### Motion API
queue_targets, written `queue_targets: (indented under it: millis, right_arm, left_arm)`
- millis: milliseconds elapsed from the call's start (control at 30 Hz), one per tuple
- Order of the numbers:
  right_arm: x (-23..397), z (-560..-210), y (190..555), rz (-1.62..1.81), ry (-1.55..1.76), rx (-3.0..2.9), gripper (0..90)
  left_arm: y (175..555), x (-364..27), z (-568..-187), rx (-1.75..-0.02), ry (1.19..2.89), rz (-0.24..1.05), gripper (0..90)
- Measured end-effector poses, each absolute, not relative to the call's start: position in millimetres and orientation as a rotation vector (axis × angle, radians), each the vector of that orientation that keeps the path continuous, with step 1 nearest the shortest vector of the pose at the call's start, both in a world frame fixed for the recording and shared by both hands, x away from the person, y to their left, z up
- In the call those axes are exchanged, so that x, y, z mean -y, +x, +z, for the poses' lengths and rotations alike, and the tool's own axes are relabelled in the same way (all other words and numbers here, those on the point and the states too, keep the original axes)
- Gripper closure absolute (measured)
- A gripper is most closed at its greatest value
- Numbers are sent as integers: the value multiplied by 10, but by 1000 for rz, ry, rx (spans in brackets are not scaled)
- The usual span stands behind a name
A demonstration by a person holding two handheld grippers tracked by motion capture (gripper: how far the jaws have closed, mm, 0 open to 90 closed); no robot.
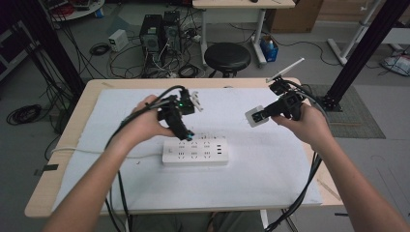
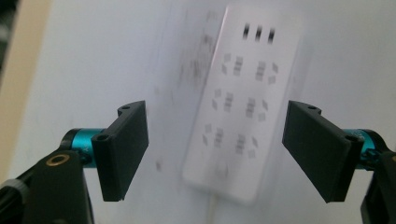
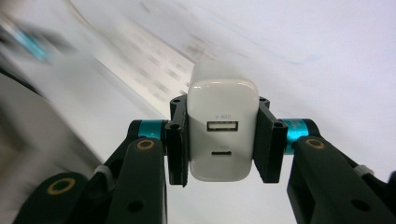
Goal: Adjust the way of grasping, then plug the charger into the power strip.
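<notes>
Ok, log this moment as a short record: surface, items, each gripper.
surface: table under a white mat
power strip: flat on the mat, cord trailing left
left gripper: open, above the strip, holding nothing
right gripper: shut on a white charger, raised off the mat
charger ports: two, facing the right gripper's camera

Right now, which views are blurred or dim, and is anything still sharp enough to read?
High view: dim, even light, soft detail; the power strip is readable. Left gripper view: the open jaws are sharp, but the power strip beyond them is smeared by motion blur. Right gripper view: the white charger clamped between the jaws is crisp, both ports clear, while the background streaks with blur.
</notes>
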State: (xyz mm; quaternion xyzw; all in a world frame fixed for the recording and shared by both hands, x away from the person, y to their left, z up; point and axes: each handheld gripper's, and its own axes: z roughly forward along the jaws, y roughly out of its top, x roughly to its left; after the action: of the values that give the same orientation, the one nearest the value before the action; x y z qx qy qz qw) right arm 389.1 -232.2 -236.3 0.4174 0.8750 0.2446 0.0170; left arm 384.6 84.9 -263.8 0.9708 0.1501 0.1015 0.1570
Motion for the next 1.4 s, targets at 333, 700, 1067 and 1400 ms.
queue_targets:
  millis: [333, 700, 1067, 1400]
  right_arm:
    - [2196, -2198, 3882, 286, 834, -2731, 618]
    - [2214, -2190, 3900, 210, 727, -2756, 618]
    - [1979, -2269, 3951, 235, 605, -2815, 618]
    - [1467, -2580, 4082, 185, 412, -2906, 619]
  left_arm:
    - [4015, -1651, -2486, -916, 2877, 108, 212]
    - [4050, -1984, -2441, -1052, 2796, 121, 205]
    - [3926, -1986, -2428, -1016, 2756, 118, 204]
    - [3745, -2079, -2536, -988, 2717, 99, 204]
